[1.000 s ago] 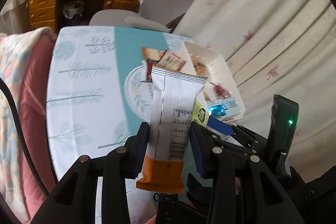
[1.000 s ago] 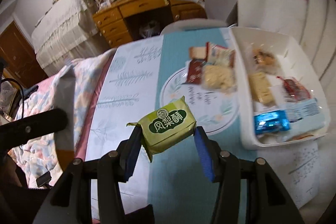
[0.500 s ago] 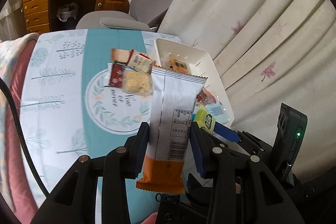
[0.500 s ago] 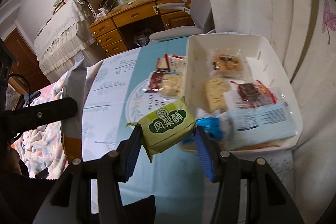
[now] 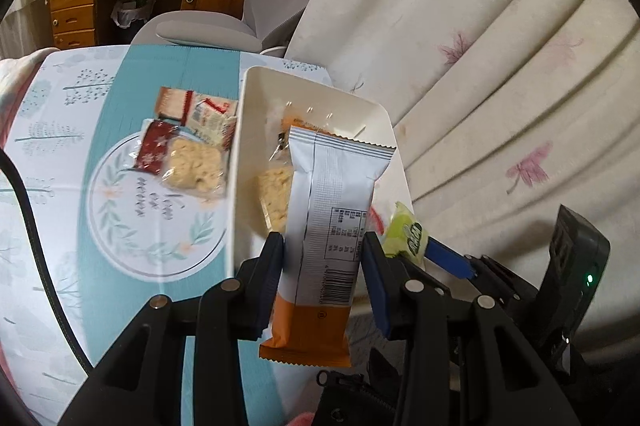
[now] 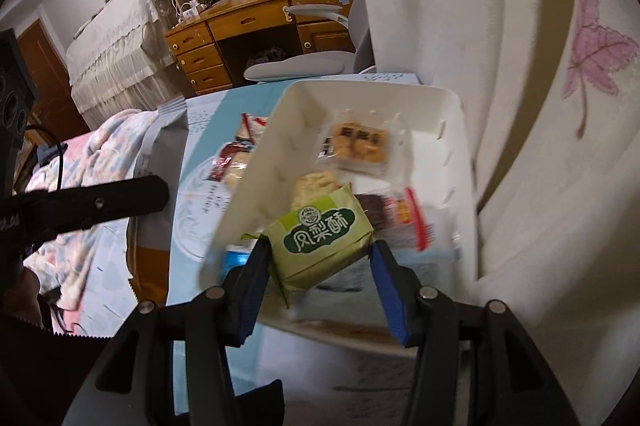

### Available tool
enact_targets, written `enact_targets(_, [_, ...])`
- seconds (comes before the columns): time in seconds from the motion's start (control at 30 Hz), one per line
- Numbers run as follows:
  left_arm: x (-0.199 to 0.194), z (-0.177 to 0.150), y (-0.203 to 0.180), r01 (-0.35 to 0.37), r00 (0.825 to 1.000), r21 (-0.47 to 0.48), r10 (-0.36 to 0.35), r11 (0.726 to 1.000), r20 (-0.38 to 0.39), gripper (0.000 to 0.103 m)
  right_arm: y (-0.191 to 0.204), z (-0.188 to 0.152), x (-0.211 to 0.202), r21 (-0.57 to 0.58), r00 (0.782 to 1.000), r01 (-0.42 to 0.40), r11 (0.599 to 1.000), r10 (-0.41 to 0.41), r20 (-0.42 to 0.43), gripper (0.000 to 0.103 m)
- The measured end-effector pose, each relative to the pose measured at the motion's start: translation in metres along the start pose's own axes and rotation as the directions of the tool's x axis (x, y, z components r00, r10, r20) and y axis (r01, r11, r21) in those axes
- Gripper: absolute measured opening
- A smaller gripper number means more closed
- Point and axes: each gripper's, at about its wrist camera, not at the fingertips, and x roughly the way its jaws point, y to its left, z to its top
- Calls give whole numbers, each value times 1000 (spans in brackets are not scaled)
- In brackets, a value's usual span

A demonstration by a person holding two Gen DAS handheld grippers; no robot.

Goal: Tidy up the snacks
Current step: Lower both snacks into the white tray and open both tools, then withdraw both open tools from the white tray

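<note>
- Snacks in both tongs above a white plastic bin [image 5: 240, 130] on a desk [image 5: 120, 266] covered in a teal-and-white leaf-print cloth.
- Left tongs [image 5: 324, 266] clamp a long white-and-orange snack bar wrapper [image 5: 328, 218] by its long sides; its long axis runs straight ahead along the fingers, orange end towards the camera, serrated white end out over the bin.
- Right tongs [image 6: 318, 262] pinch a green pineapple-cake packet [image 6: 320, 238], printed face up, long axis crosswise between the blue pads and slightly tilted, above the bin's near end.
- Only the left wrist view shows plainly the four packets loose on the cloth just left of the bin: a dark red sachet [image 5: 154, 146], a pale cracker pack [image 5: 192, 166], an orange-brown pack [image 5: 172, 102] and a white-and-red one [image 5: 214, 118].
- Only the right wrist view looks into the bin [image 6: 460, 154]: a clear pack of golden biscuits [image 6: 360, 144], a dark bar with a red-edged wrapper [image 6: 400, 214], a blue packet [image 6: 238, 260], partly blurred.
- Right wrist view also catches a bookshelf, a wooden drawer unit [image 6: 200, 54] and a floral quilt [image 6: 92, 154]; a leaf-print curtain [image 5: 500, 66] hangs beside the bin.
</note>
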Motion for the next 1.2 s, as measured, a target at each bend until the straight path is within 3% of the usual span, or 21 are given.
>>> enact_targets(0.17, [23, 16, -17, -32, 998, 3, 32, 999, 46, 39, -27, 12, 8, -42, 1000, 15, 999, -15, 8, 52])
enact_targets(0.47, [48, 43, -30, -127, 989, 74, 121, 989, 82, 39, -38, 27, 24, -82, 1000, -5, 997, 6, 21, 53])
enact_targets(0.53, [53, 44, -30, -162, 985, 86, 155, 983, 75, 42, -39, 28, 28, -82, 1000, -7, 997, 8, 10, 55])
enact_targets(0.57, [53, 45, -30, -170, 984, 81, 164, 982, 74, 52, -39, 29, 30, -80, 1000, -8, 997, 7, -5, 57])
enact_targets(0.6, [53, 44, -28, -176, 982, 75, 170, 982, 76, 62, -39, 29, 33, -75, 1000, -10, 997, 8, -22, 61])
enact_targets(0.63, [50, 43, -27, -180, 981, 67, 174, 981, 86, 63, -40, 28, 34, -65, 999, -19, 998, 17, -29, 61])
enact_targets(0.73, [41, 38, -23, -178, 980, 52, 172, 983, 102, 64, -39, 27, 32, -48, 999, -37, 998, 36, -21, 63])
enact_targets(0.87, [33, 33, -19, -212, 974, 46, 206, 976, 97, 67, -35, 26, 31, -21, 999, -45, 999, 45, -22, 72])
enact_targets(1.2, [-8, 7, 18, -282, 955, 27, 278, 959, 102, 67, -17, 15, 29, 81, 995, -81, 993, 85, -46, 73])
